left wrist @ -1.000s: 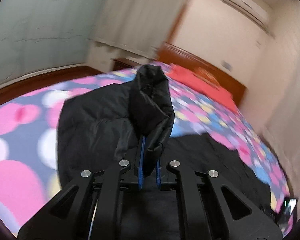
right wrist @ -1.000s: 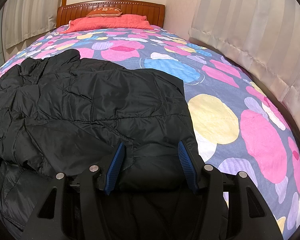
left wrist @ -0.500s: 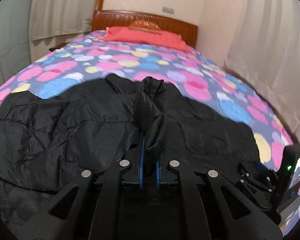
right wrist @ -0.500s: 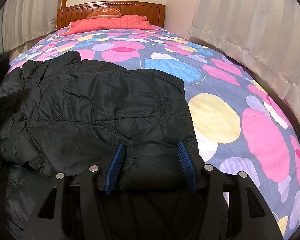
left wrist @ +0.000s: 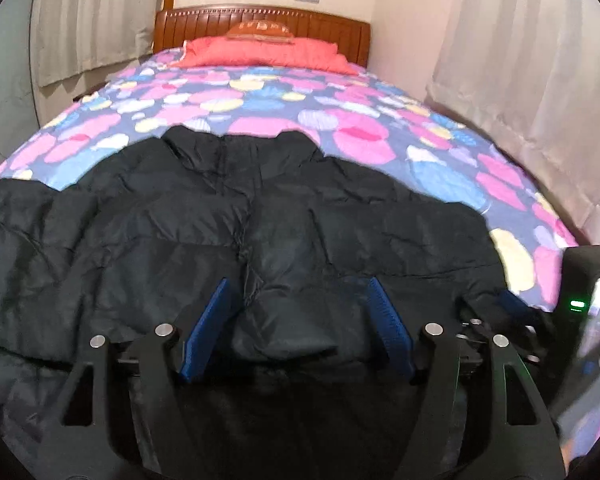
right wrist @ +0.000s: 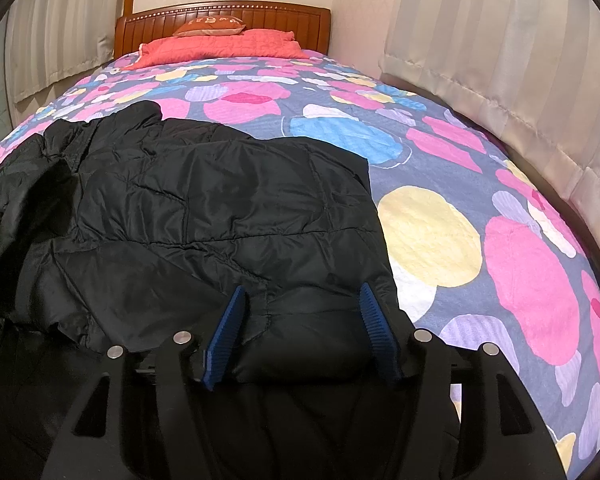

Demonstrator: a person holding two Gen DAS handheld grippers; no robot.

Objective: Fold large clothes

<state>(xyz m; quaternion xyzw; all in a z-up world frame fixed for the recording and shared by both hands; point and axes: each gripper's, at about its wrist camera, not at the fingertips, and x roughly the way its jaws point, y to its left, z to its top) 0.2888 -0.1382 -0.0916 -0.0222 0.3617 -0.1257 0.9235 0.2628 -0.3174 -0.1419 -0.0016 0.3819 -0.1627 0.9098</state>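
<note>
The bed [left wrist: 284,92], covered in a flowered quilt, is seen in both views; only the left wrist view takes in the right gripper [left wrist: 512,304] at its edge. A black padded jacket [right wrist: 220,208] is spread across the near half (creased, quilted). Both the left gripper [left wrist: 298,320] and the right gripper's jaws are opening, with folded jacket cloth lying between them, unpinched.
</note>
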